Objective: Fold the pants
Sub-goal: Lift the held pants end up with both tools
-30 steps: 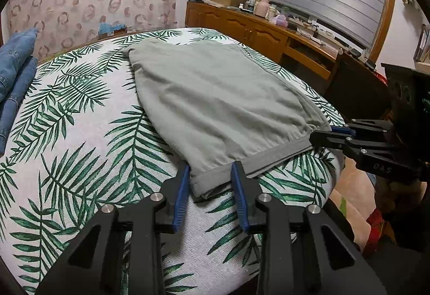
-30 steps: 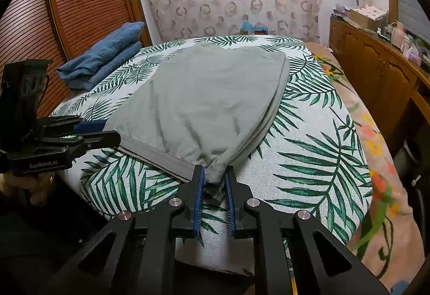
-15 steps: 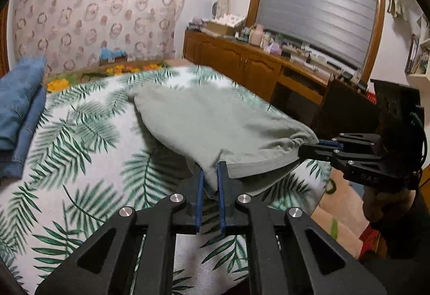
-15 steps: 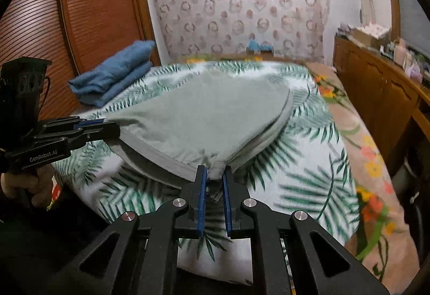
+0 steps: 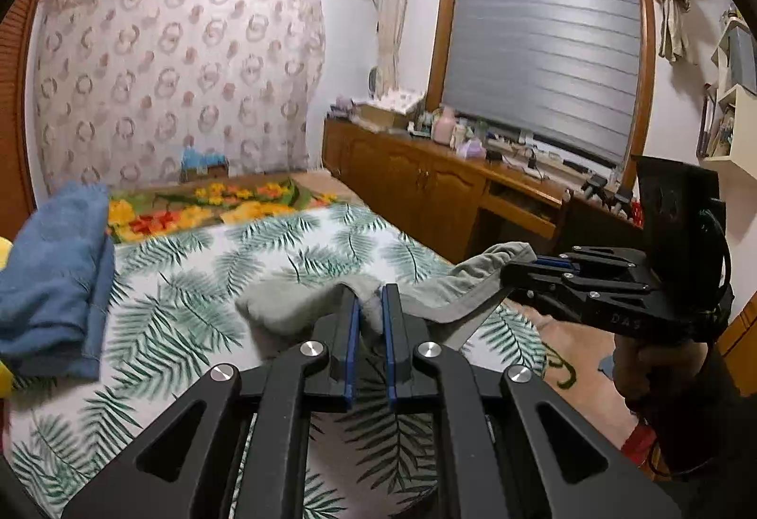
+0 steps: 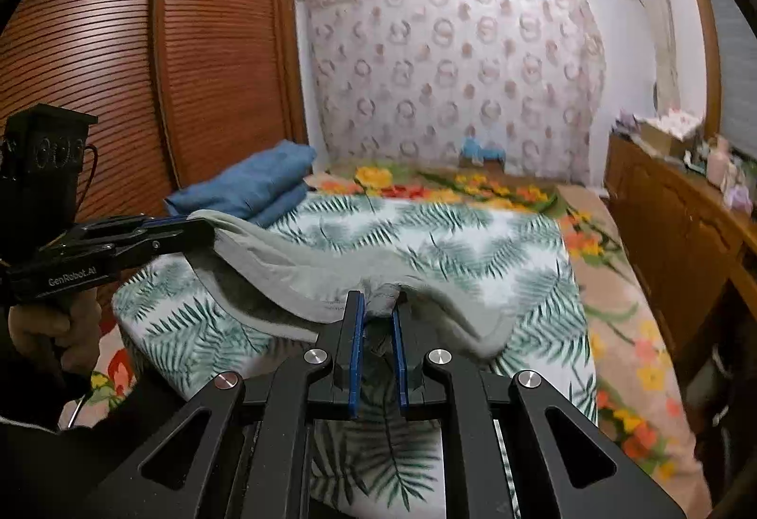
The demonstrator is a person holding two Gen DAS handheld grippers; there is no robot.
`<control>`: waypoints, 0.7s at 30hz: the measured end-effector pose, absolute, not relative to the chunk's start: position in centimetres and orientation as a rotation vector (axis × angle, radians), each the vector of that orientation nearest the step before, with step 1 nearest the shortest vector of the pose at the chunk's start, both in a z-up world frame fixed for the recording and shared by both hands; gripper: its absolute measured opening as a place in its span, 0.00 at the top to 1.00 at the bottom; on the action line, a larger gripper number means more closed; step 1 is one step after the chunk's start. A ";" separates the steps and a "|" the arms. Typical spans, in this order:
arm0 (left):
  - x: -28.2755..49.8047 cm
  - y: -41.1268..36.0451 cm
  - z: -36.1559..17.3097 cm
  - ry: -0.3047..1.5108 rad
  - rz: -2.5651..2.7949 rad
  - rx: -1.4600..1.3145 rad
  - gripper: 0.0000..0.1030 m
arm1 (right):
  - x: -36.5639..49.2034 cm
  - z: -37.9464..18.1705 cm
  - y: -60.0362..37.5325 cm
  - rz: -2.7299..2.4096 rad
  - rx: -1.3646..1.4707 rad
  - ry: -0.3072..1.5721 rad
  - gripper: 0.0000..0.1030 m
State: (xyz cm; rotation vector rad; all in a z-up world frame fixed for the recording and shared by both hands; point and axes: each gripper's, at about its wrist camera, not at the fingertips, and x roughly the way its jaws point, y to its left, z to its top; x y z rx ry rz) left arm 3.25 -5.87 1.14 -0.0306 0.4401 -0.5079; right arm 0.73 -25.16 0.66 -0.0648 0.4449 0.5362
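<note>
Grey-green cotton pants [image 5: 303,306] hang slung between the two tools, lifted at the near end above the palm-leaf printed bedspread [image 5: 189,282], with the far part of the cloth sagging down onto it. In the left wrist view the left gripper [image 5: 370,315], black with blue pads, has its jaws nearly together with a bunched wad of the fabric pinched between them. From there the elastic waistband runs off to the right, where the right gripper [image 5: 513,275] clamps its other corner, held up by a hand below. The right wrist view shows the same from the other side: the right gripper [image 6: 378,315] is closed narrowly on a gathered fold of the waistband, and the left gripper [image 6: 198,230] grips the opposite corner at the left, the band drooping in a curve between them. A folded pile of blue denim garments [image 6: 255,188] lies on the bedspread near the brown slatted wardrobe doors [image 6: 142,69]. A long wooden cabinet [image 5: 426,188] with clutter on top stands under the window blind [image 5: 544,46].
</note>
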 end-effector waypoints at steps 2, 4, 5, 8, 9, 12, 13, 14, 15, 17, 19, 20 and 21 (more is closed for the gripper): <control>2.9 -5.3 2.1 0.413 -0.497 -0.034 0.90 | 0.5 1.2 -25.0 0.546 -0.077 0.419 0.89; 2.7 -4.8 2.9 0.390 -0.488 -0.035 0.90 | 0.2 1.7 -24.8 0.558 -0.086 0.393 0.89; 2.5 -4.5 3.5 0.374 -0.481 -0.034 0.90 | 0.1 1.8 -24.8 0.564 -0.090 0.382 0.89; 2.2 -3.9 4.7 0.339 -0.470 -0.030 0.90 | -0.2 2.9 -24.3 0.582 -0.105 0.342 0.89; 2.2 -3.7 5.2 0.324 -0.464 -0.027 0.90 | -0.2 3.2 -24.1 0.587 -0.110 0.329 0.89; 2.1 -3.0 6.6 0.287 -0.451 -0.024 0.90 | -0.2 3.7 -23.7 0.599 -0.124 0.290 0.89; 2.0 -2.8 6.9 0.279 -0.448 -0.025 0.90 | -0.3 4.0 -23.6 0.603 -0.129 0.277 0.89; 1.9 -2.7 7.2 0.268 -0.444 -0.024 0.90 | -0.4 4.4 -23.4 0.607 -0.132 0.263 0.89; 1.7 -2.6 7.6 0.256 -0.439 -0.020 0.90 | -0.4 4.3 -23.4 0.612 -0.133 0.254 0.89; 1.6 -2.3 7.9 0.244 -0.429 -0.014 0.90 | -0.6 4.4 -23.2 0.618 -0.139 0.237 0.89; 1.7 -1.9 7.9 0.239 -0.423 -0.012 0.90 | -0.8 4.2 -23.0 0.624 -0.146 0.227 0.89; 1.8 -1.7 7.9 0.238 -0.417 -0.012 0.90 | -0.7 3.9 -23.2 0.626 -0.148 0.226 0.89; 2.0 -1.5 7.8 0.239 -0.412 -0.014 0.90 | -0.6 3.8 -23.2 0.627 -0.150 0.226 0.89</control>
